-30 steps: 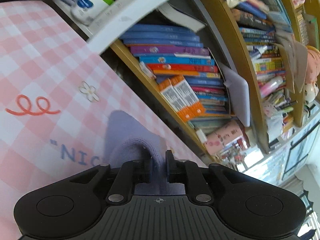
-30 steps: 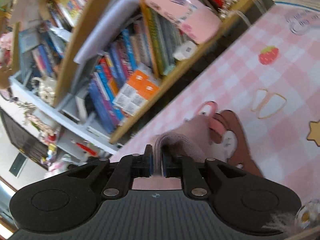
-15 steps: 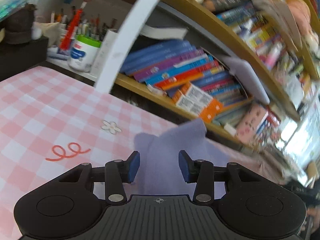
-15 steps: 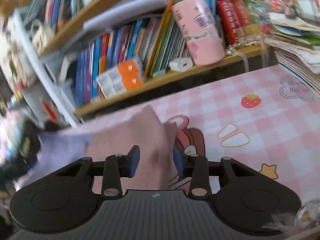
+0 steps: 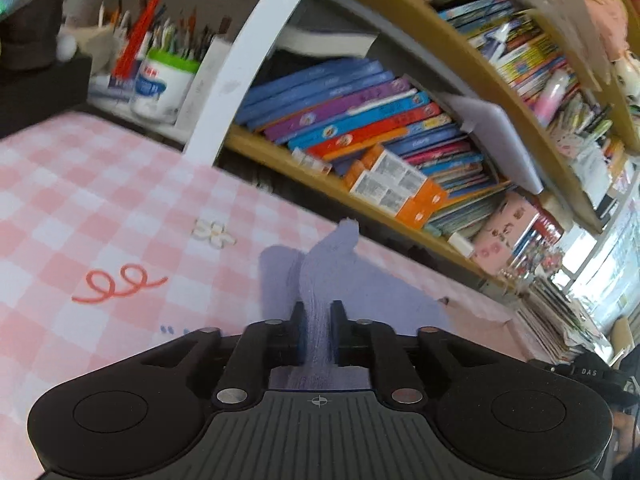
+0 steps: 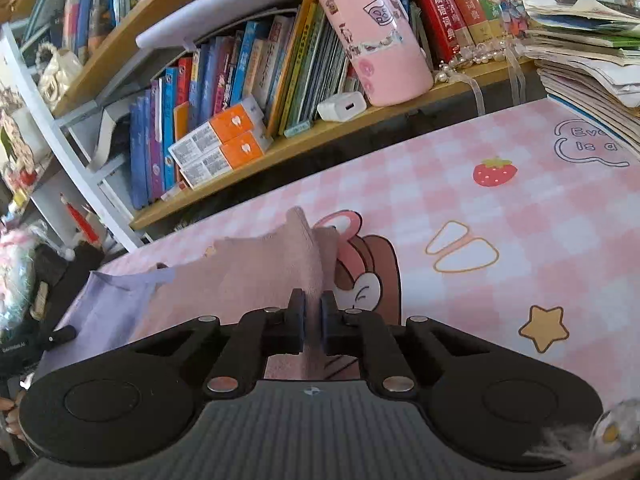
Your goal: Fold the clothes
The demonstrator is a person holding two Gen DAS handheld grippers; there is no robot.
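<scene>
A knit garment lies on the pink checked table mat [image 5: 100,208]. Its lilac part [image 5: 360,292] shows in the left wrist view, its pink part [image 6: 256,272] in the right wrist view, where the lilac part [image 6: 116,304] lies to the left. My left gripper [image 5: 317,316] is shut on a pinched-up ridge of the lilac cloth. My right gripper [image 6: 312,312] is shut on a raised fold of the pink cloth, near the mat's cartoon figure [image 6: 368,280].
A bookshelf [image 6: 280,148] full of books runs along the table's far edge, with a pink cup [image 6: 372,36] and orange boxes [image 6: 220,144]. A pen jar [image 5: 164,84] stands at the back left. Stacked papers [image 6: 592,52] sit at the right.
Both grippers held cloth a second ago, opened half a second ago, and have now shut again on new folds of the garment. The garment lies flatter and more spread on the mat.
</scene>
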